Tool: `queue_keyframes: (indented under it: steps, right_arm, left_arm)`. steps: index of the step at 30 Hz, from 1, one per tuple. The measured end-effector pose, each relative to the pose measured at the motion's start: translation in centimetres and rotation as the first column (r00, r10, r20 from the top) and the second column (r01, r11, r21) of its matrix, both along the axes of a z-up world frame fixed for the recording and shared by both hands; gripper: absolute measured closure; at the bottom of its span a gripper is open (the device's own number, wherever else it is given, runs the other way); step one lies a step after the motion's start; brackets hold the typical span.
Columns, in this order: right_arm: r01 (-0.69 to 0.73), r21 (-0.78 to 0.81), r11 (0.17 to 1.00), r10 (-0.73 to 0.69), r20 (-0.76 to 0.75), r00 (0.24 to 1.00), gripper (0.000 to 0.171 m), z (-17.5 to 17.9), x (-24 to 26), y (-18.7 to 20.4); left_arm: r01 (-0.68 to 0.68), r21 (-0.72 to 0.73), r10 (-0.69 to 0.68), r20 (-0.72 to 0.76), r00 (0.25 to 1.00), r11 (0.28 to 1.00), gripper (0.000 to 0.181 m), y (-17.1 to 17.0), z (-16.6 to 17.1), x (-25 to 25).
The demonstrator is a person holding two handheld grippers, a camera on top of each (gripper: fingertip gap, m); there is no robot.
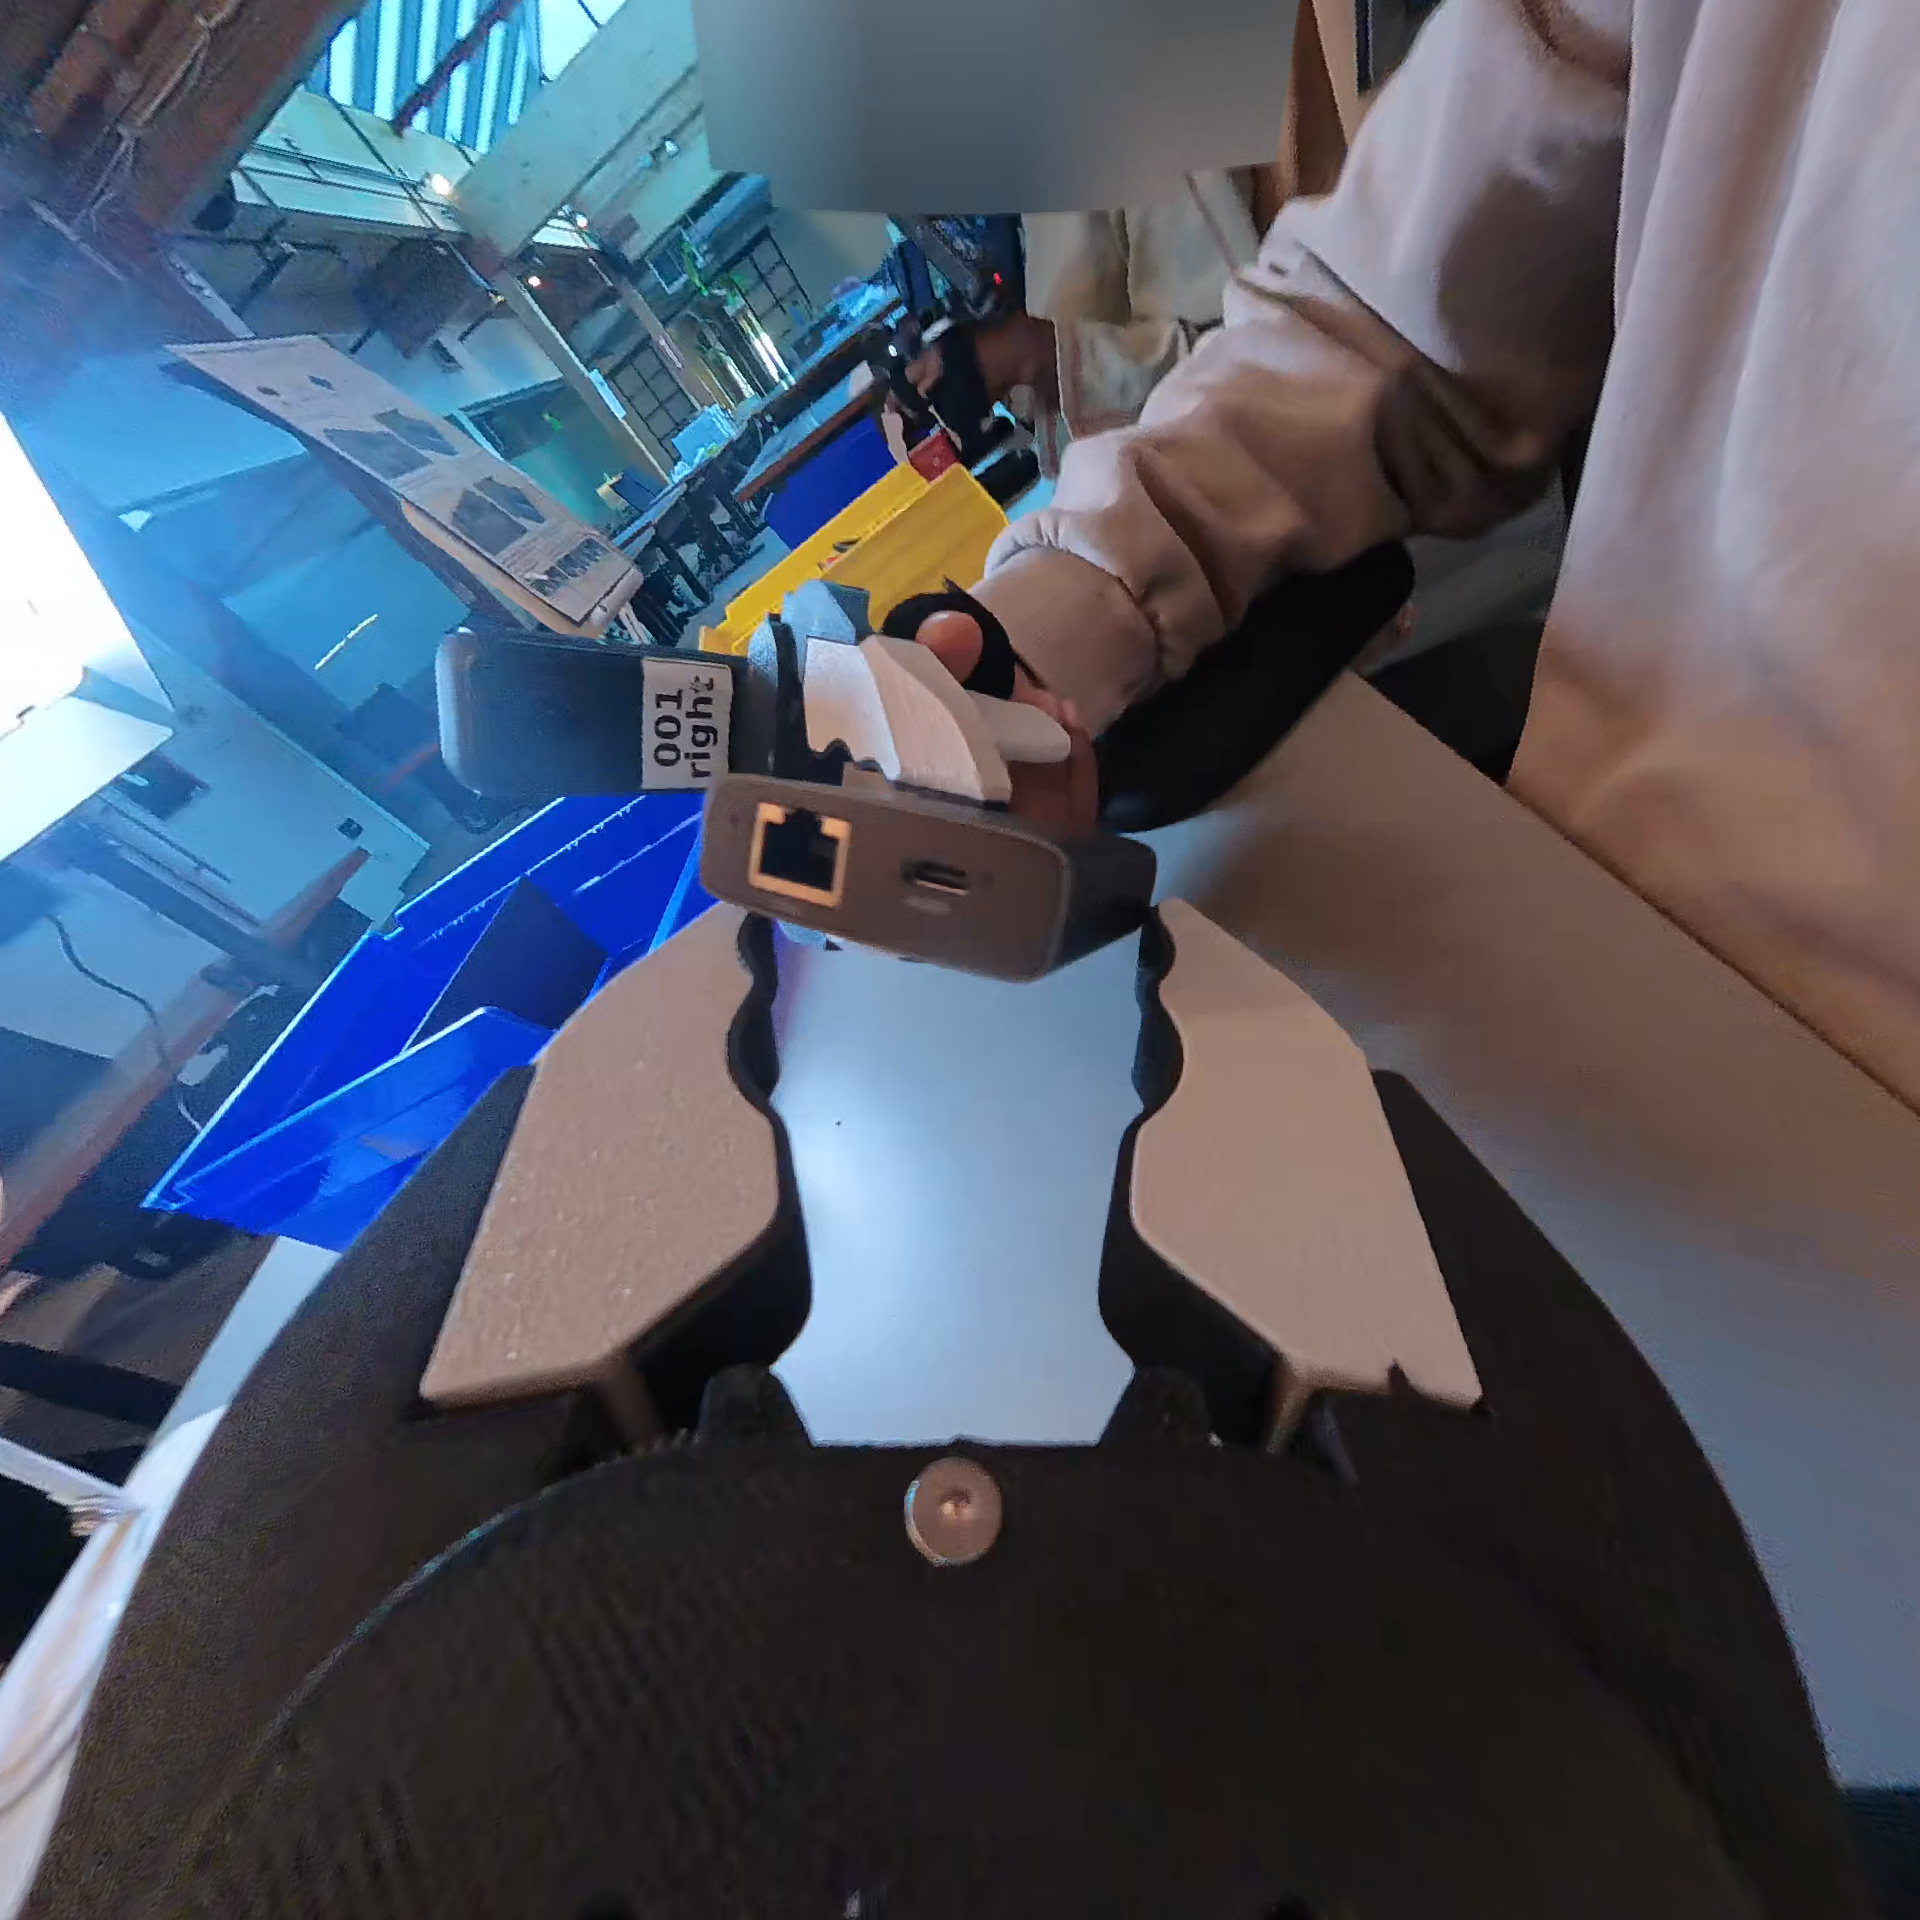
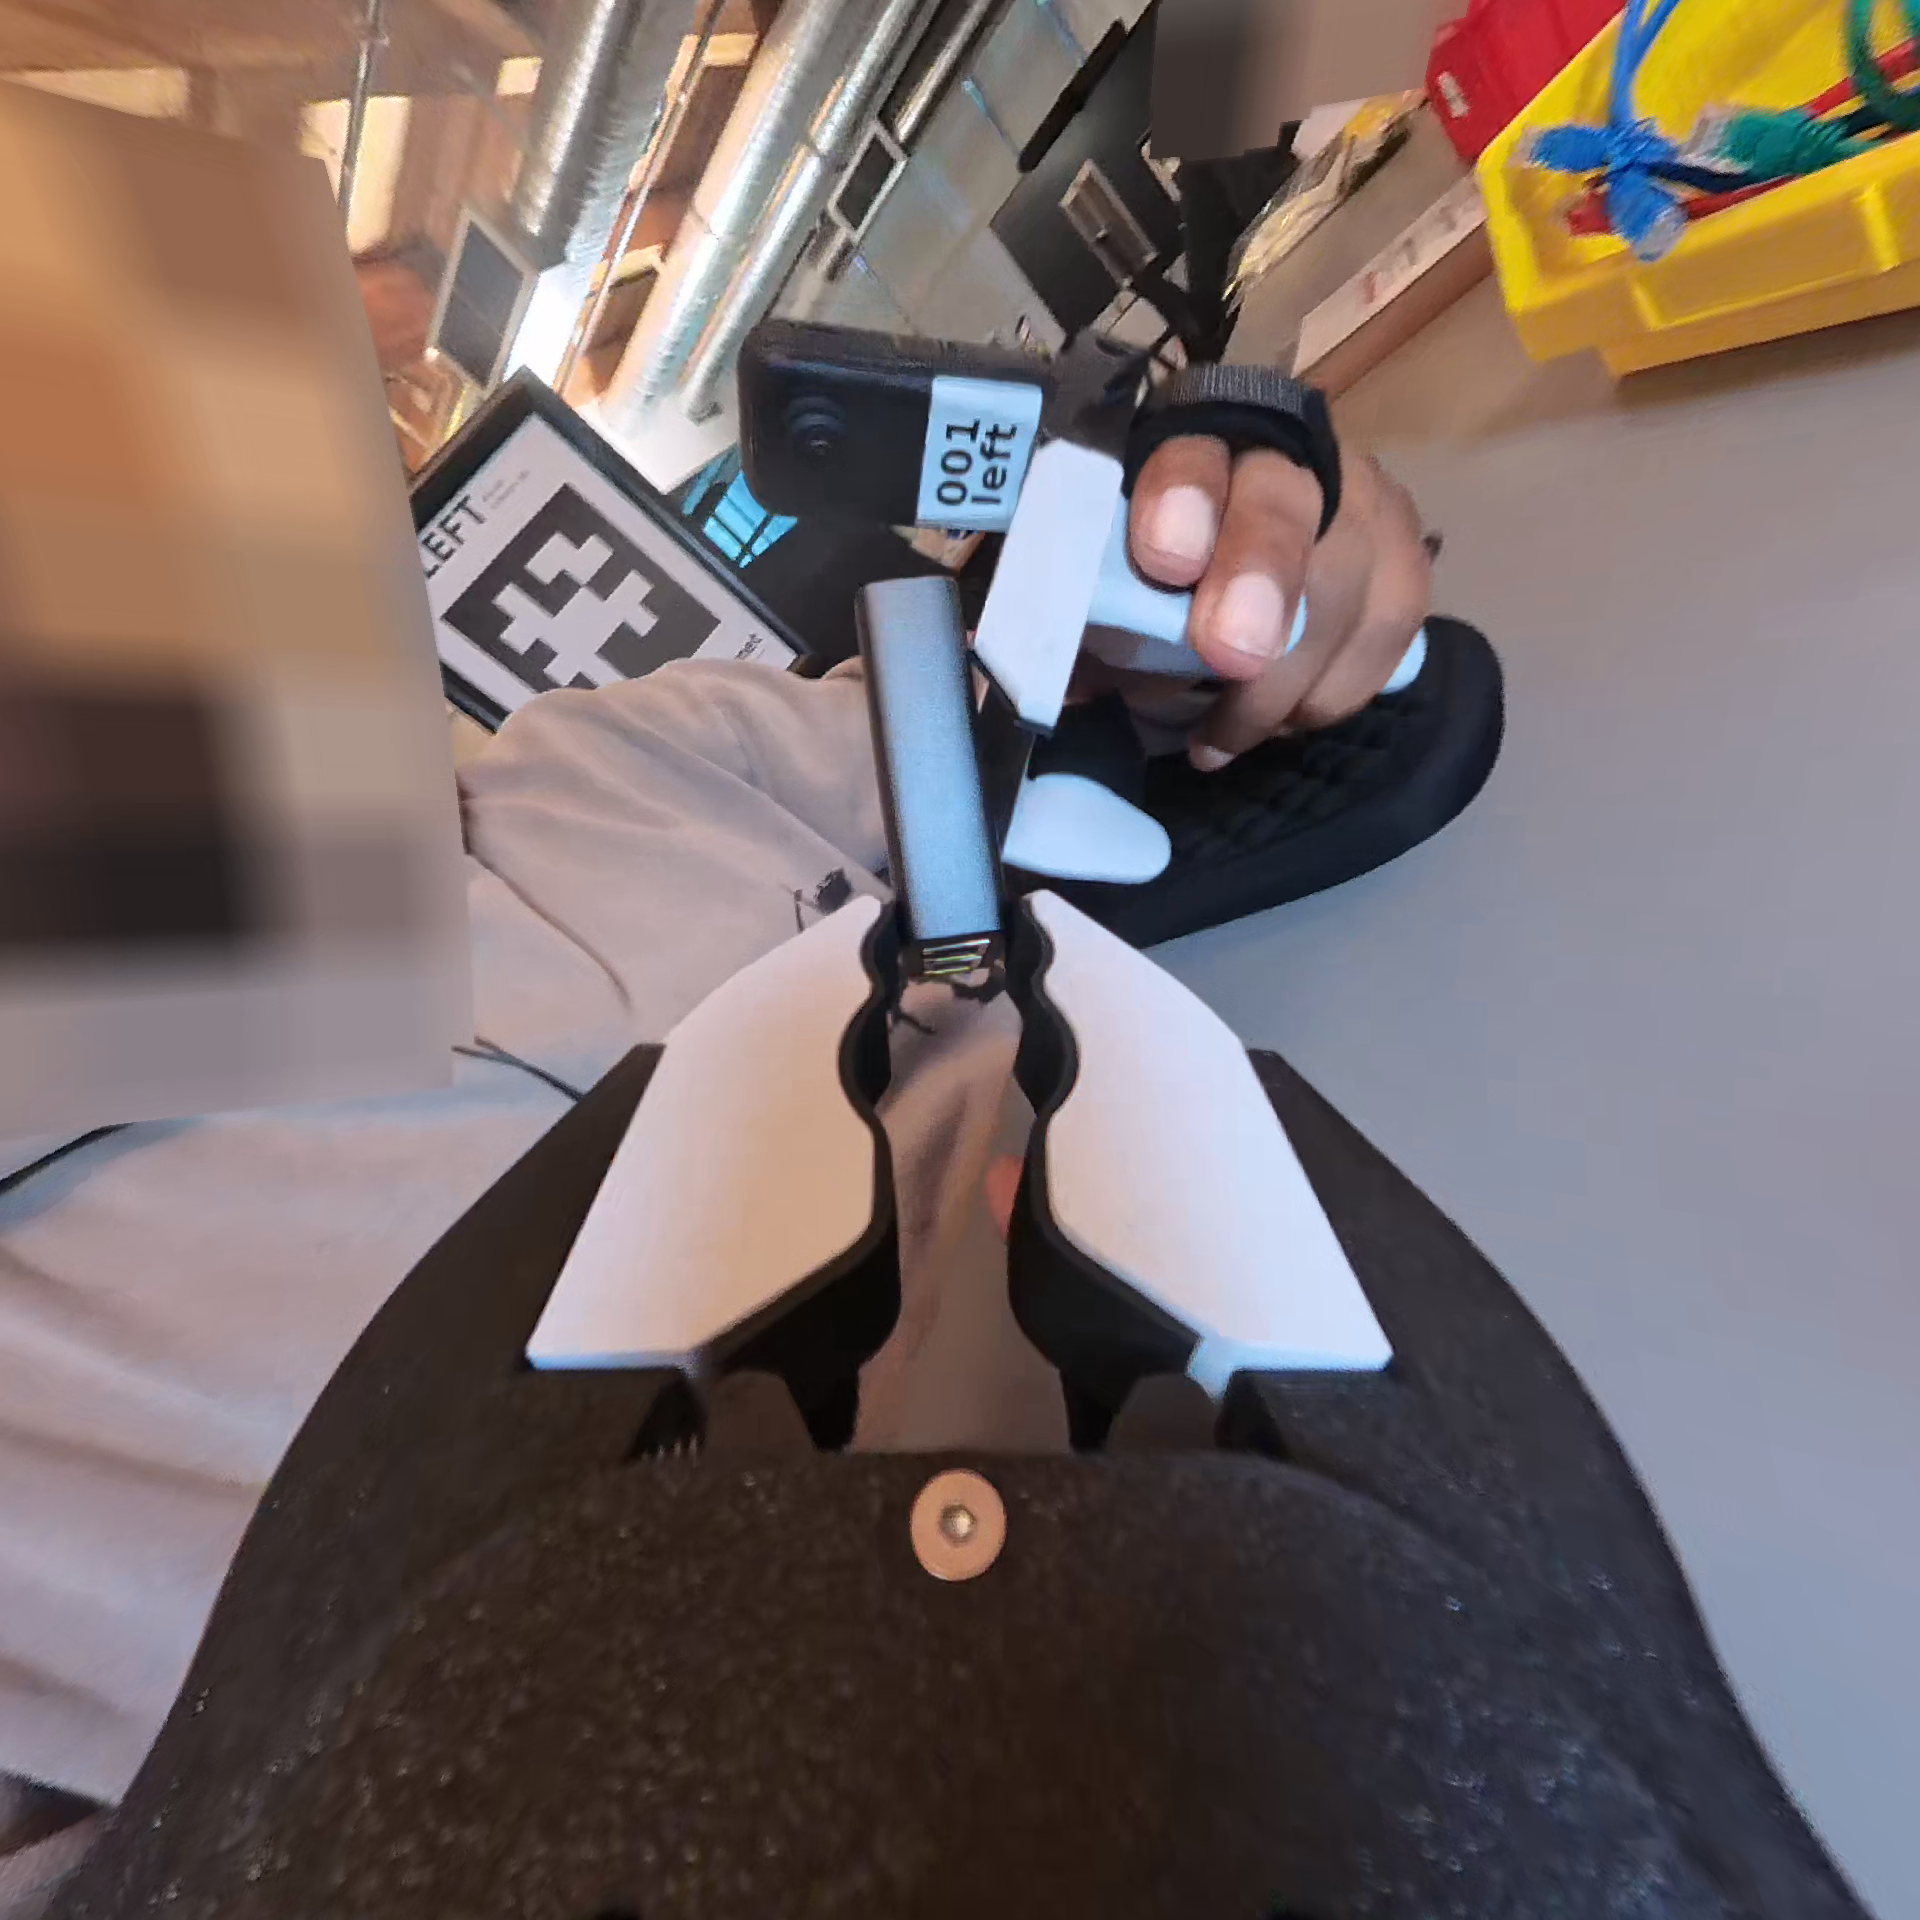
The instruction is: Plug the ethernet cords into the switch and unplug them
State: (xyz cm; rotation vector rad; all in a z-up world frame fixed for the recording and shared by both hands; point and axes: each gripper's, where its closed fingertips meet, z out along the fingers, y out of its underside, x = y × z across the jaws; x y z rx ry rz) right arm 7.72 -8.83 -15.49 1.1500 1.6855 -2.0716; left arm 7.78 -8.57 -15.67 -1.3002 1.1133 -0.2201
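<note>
The switch (image 1: 987, 831) is a small flat grey box, held in the air above the table. Its end face with an ethernet port (image 1: 798, 855) and a smaller port points at my left camera. My right gripper (image 2: 951, 951) is shut on its other end across the thin sides; the body (image 2: 925, 748) runs away from me. In the left wrist view one right finger (image 1: 904, 717) lies on top of the switch. My left gripper (image 1: 951, 930) is open wide, its tips just below the port end and not gripping it. Its fingers (image 2: 1039, 582) show beside the switch. Neither gripper holds a cord.
A yellow bin (image 2: 1683, 281) at the far right holds blue, green and red cords (image 2: 1631, 177). Blue bins (image 1: 416, 1060) and a yellow bin (image 1: 883, 551) stand past the grey table (image 1: 1351, 1039). A black marker box (image 2: 582, 592) and a person's pale sleeve (image 1: 1299, 468) are close by. My two grippers' fingertips are within a few centimetres of each other.
</note>
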Motion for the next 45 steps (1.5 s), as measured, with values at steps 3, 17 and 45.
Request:
queue_keyframes:
  steps: [3,17,45]
  right_arm:
    - [-0.05,0.024,0.998,0.05,0.007,0.999,0.151,-0.4,0.7,-0.6]
    - [0.174,0.083,0.981,-0.168,-0.075,0.983,0.14,-0.8,-1.8,2.2]
    - [0.636,0.544,0.547,-0.124,-0.699,0.705,0.15,-2.2,-3.7,3.5]
  left_arm:
    - [0.011,0.013,-0.01,-0.048,0.999,1.0,0.11,-0.7,0.2,0.0]
    - [-0.063,-0.267,0.119,0.199,0.973,0.962,0.116,1.4,0.3,-2.2]
    - [-0.238,-0.309,0.282,0.104,0.954,0.921,0.156,3.9,-2.8,-3.7]
